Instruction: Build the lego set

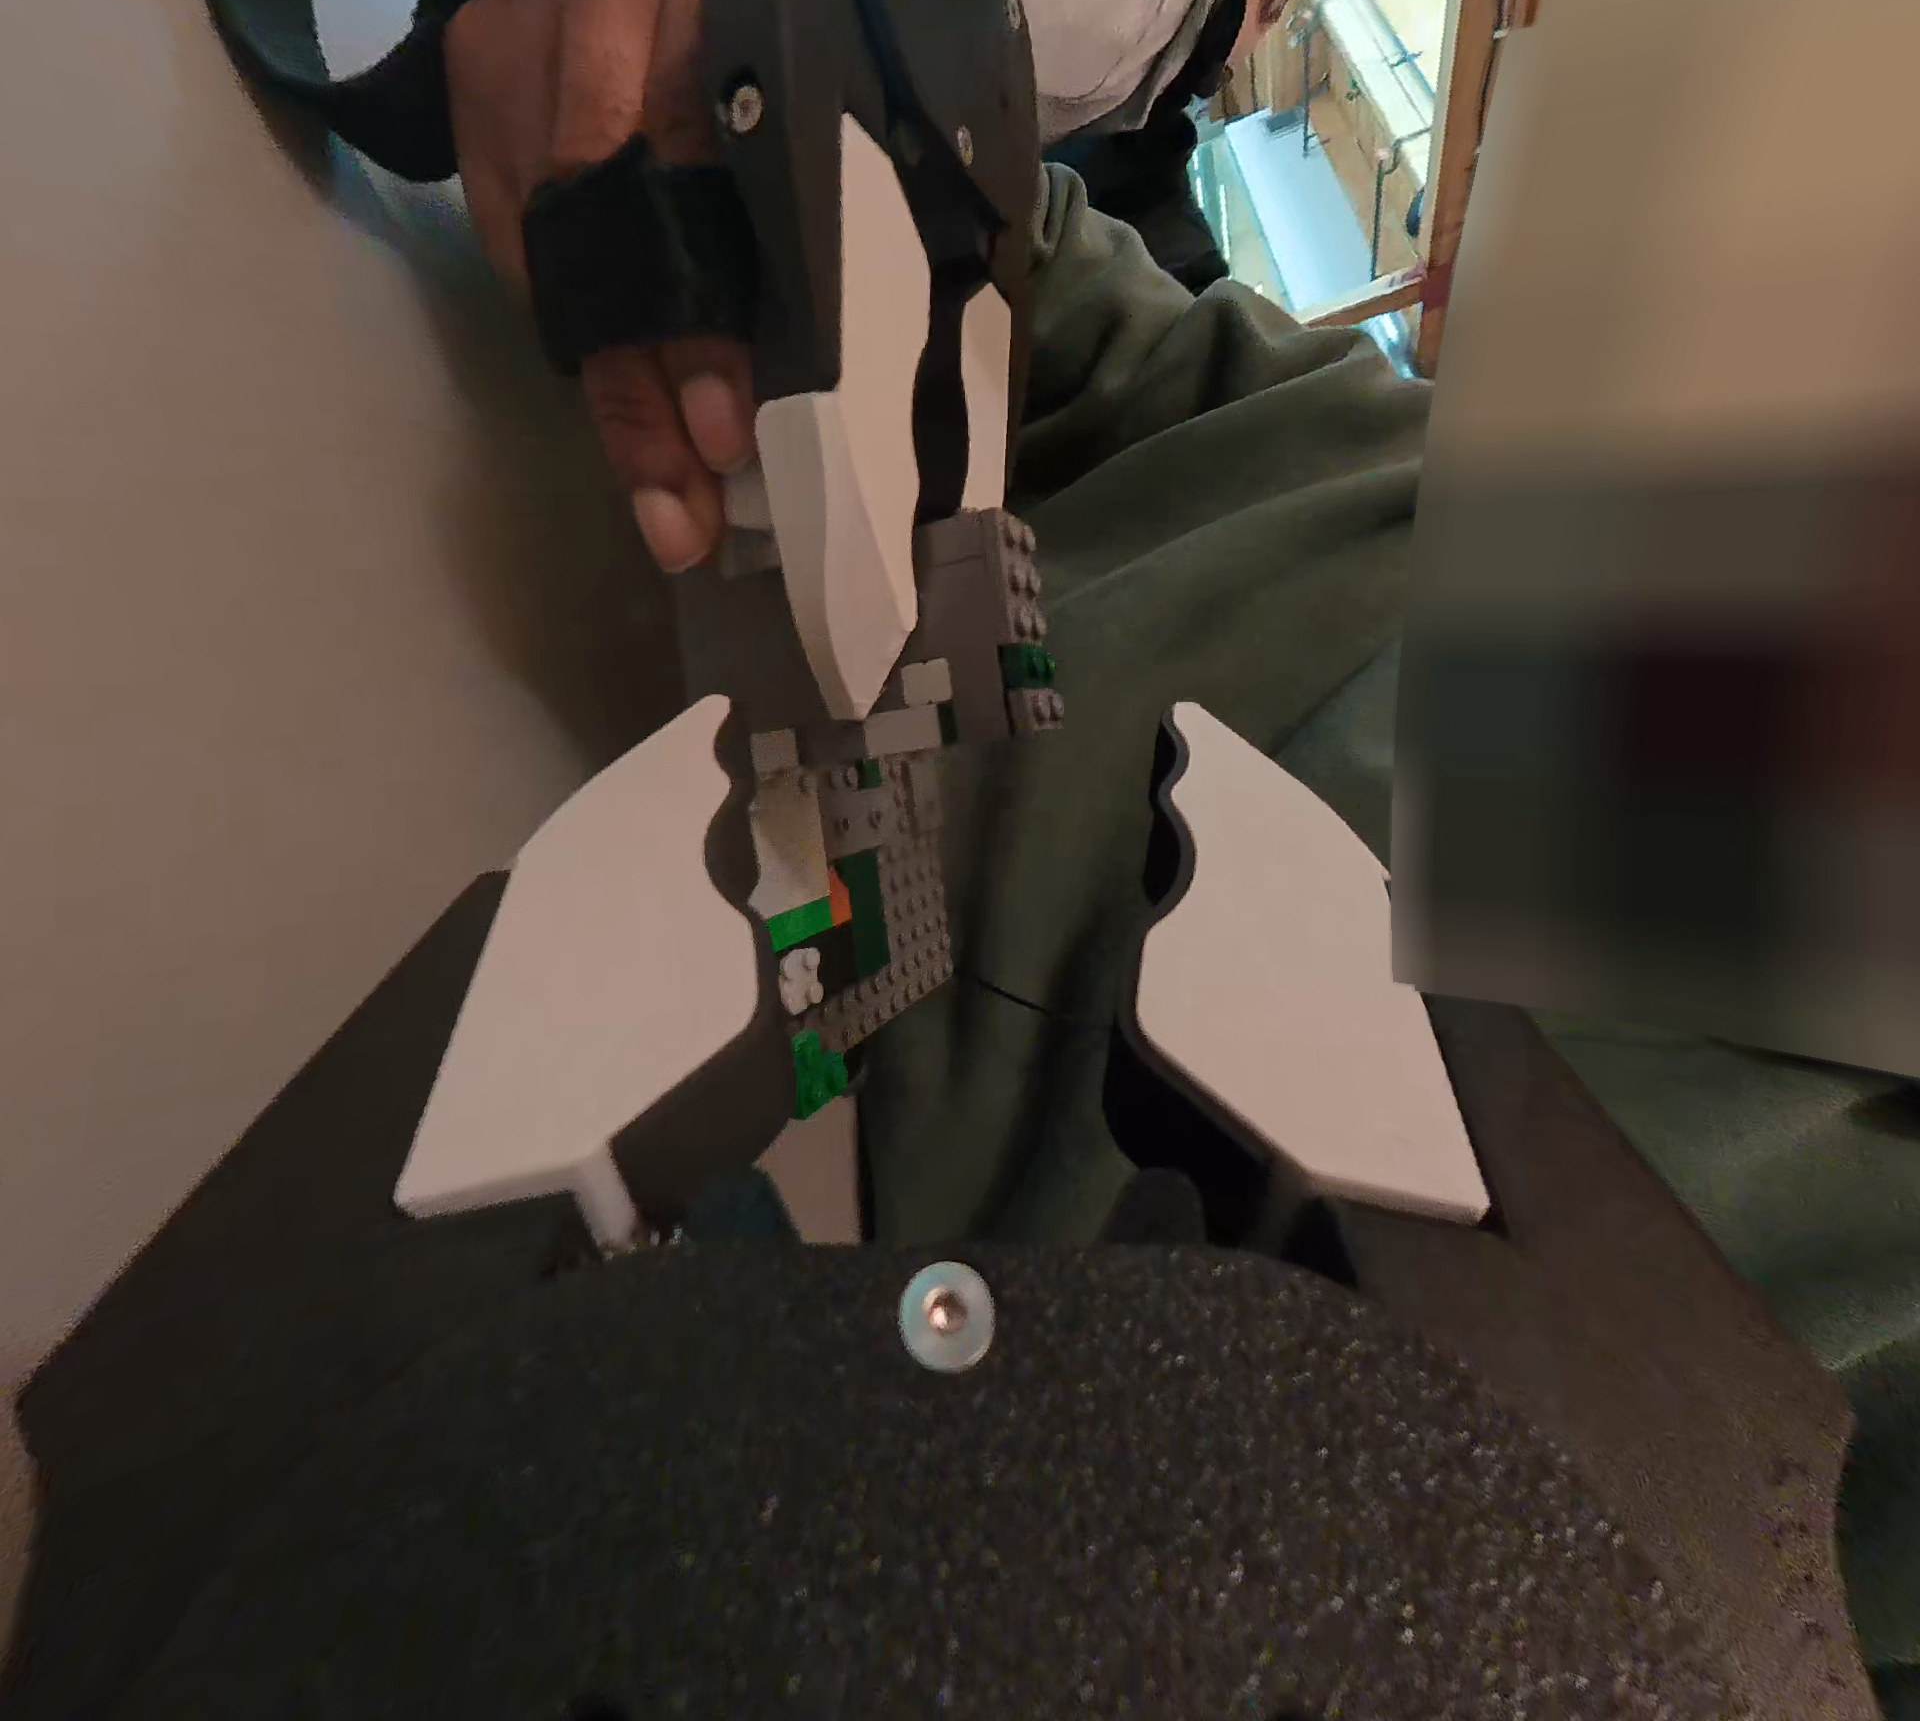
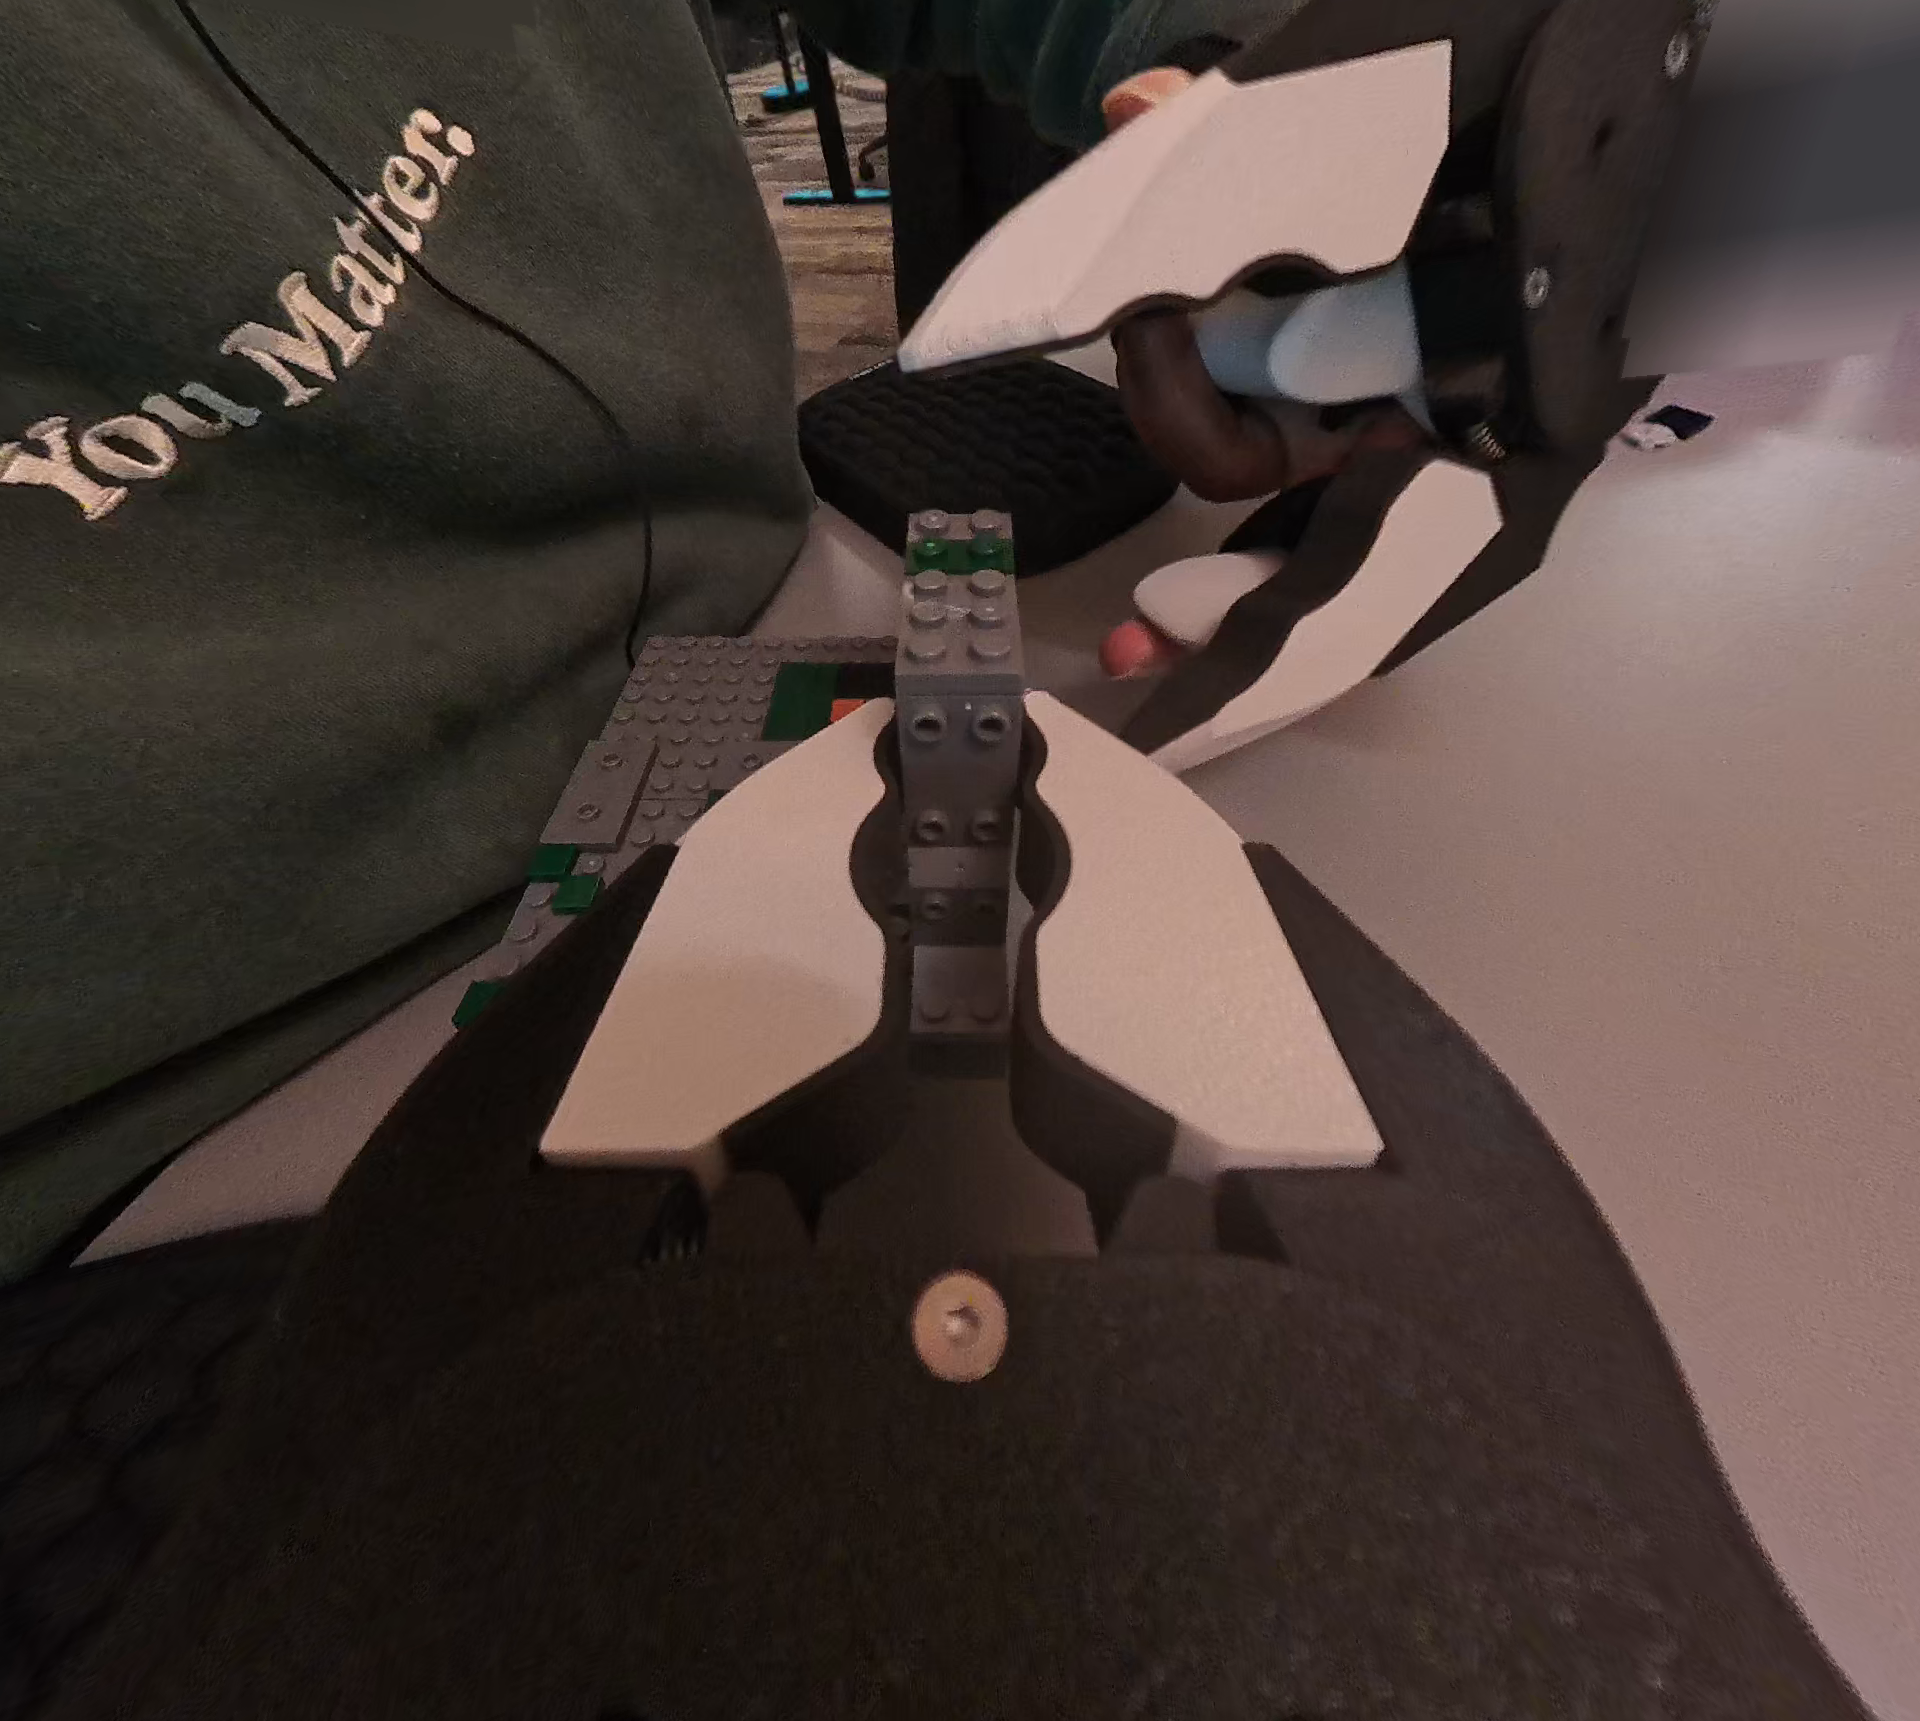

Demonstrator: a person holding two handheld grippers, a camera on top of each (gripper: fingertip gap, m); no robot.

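Note:
The lego build is a grey studded baseplate (image 2: 707, 705) with green, orange and black pieces, and a grey brick wall (image 2: 961, 632) stands upright on it. My right gripper (image 2: 961, 715) is shut on that wall, one finger on each side. In the left wrist view the right gripper (image 1: 904, 632) comes down from above onto the wall (image 1: 977, 622), above the baseplate (image 1: 904, 892). My left gripper (image 1: 951, 715) is open wide and empty, its left finger close beside the baseplate. In the right wrist view the left gripper (image 2: 1039, 559) hovers open beyond the wall.
The build rests at the edge of a pale table (image 2: 1507, 996), right against a person's dark green sweatshirt (image 2: 312, 528). A black mesh pad (image 2: 987, 445) lies behind the build. A bare hand (image 1: 582, 113) in a black strap holds the right gripper. My left and right fingertips are right by each other.

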